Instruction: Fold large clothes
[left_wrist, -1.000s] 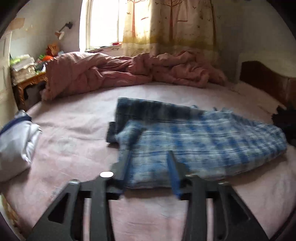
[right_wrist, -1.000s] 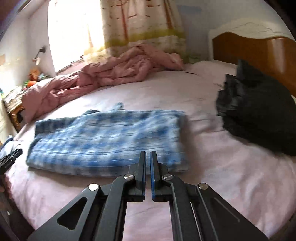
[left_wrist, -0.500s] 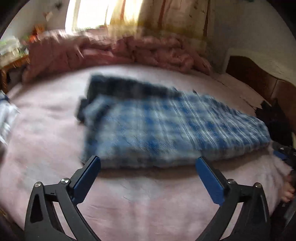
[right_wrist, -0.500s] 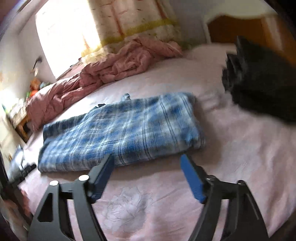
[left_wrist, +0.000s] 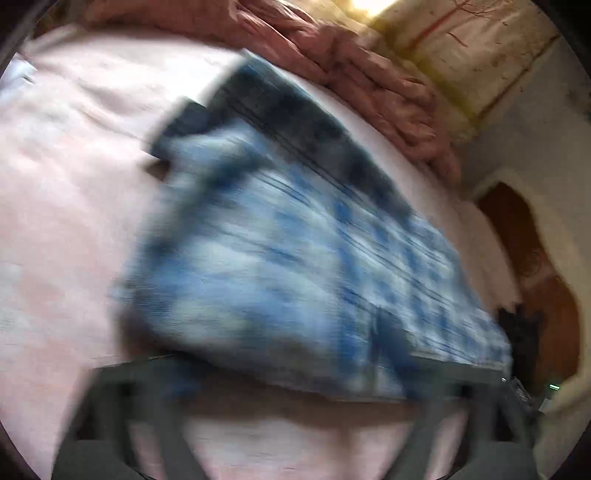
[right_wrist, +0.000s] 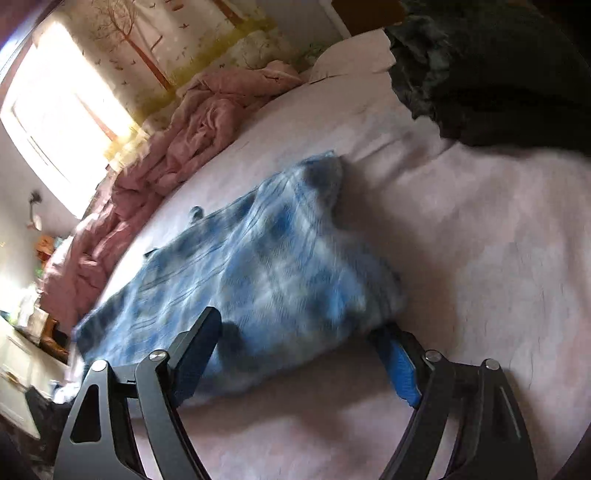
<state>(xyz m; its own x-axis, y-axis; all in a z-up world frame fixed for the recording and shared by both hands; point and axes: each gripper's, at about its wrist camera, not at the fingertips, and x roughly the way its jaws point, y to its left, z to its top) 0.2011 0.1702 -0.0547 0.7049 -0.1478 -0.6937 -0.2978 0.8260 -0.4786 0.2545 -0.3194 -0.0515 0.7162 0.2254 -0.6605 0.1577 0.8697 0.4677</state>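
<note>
Daylight from blown-out window (right_wrist: 55, 122), upper left; heavy motion blur throughout left view; fisheye-bent, dark-vignetted edges.

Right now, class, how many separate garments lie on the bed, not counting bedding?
2. The blue plaid garment lies mid-bed between the open right gripper fingers; the dark garment is heaped near the headboard. Others may be hidden.

A bed with a pale pink sheet (right_wrist: 480, 229) filled most of both views. A crumpled pink quilt (right_wrist: 192, 136) lay along its far side, below a curtain printed with trees (right_wrist: 147, 48). Bright daylight came through a window (right_wrist: 55, 122) at the upper left of the right view. A brown wooden headboard (left_wrist: 532, 258) stood at the right of the left view.
</note>
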